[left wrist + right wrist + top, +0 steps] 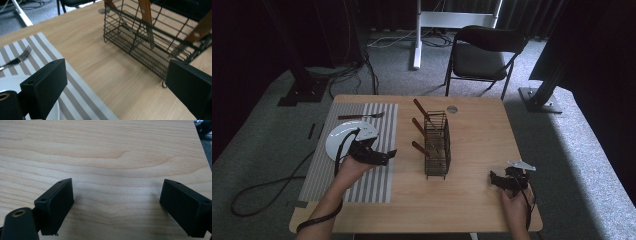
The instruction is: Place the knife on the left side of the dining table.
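Wire cutlery caddy (436, 145) mid-counter, three wooden-handled utensils upright inside; left tool (384, 156) spread empty beside it, right tool (497, 181) likewise released; recommend approaching handles squarely, gripping near top.

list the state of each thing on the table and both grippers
left gripper: open, empty, over the placemat edge
right gripper: open, empty, over bare wood
wire caddy: upright, holding three wooden-handled utensils
plate: empty, on the striped placemat
fork: lying flat on the placemat beyond the plate
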`<state>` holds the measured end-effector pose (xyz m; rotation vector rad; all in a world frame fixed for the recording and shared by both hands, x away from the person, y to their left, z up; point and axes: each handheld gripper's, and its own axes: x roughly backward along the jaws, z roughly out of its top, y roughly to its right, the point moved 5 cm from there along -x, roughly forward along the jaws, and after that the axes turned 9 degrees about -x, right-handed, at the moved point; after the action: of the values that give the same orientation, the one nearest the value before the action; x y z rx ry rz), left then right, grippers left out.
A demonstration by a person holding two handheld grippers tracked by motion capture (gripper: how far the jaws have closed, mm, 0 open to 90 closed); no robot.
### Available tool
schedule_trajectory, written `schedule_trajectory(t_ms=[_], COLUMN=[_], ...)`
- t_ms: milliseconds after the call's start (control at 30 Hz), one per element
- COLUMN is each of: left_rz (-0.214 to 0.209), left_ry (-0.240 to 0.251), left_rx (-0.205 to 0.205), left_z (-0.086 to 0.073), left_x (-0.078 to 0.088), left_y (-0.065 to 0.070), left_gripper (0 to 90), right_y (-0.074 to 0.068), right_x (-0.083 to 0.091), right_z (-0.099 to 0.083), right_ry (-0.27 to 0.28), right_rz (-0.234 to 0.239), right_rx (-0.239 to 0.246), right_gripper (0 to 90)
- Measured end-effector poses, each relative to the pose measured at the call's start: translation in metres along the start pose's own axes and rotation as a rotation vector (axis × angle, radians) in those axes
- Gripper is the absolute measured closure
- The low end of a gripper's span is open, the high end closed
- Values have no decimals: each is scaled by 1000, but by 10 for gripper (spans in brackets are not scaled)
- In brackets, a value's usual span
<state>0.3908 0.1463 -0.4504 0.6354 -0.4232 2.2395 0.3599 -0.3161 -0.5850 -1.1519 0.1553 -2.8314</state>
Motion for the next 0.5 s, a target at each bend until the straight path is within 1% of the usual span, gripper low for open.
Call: schedule_trajectory(t_ms=[67, 100, 333, 467, 500], left_rz=[-4, -16, -23, -36, -36], left_ry=[5, 14, 27, 39, 39], left_rx=[-3, 0, -6, -6, -6], left_z=[3, 7, 20, 30, 30], left_x=[-1, -3, -10, -14, -14], left_y=[0, -1, -3, -5, -5], left_gripper=[48, 48, 48, 55, 55], right_y=[0, 0, 0, 0, 0], right_x=[0, 0, 0, 0, 0], right_z=[0, 0, 0, 0, 0], right_ry=[0, 0, 1, 1, 0], right_rz=[0, 0, 0, 0, 0], right_rx=[0, 0, 2, 1, 0], right_gripper=[111, 111, 111, 111, 111])
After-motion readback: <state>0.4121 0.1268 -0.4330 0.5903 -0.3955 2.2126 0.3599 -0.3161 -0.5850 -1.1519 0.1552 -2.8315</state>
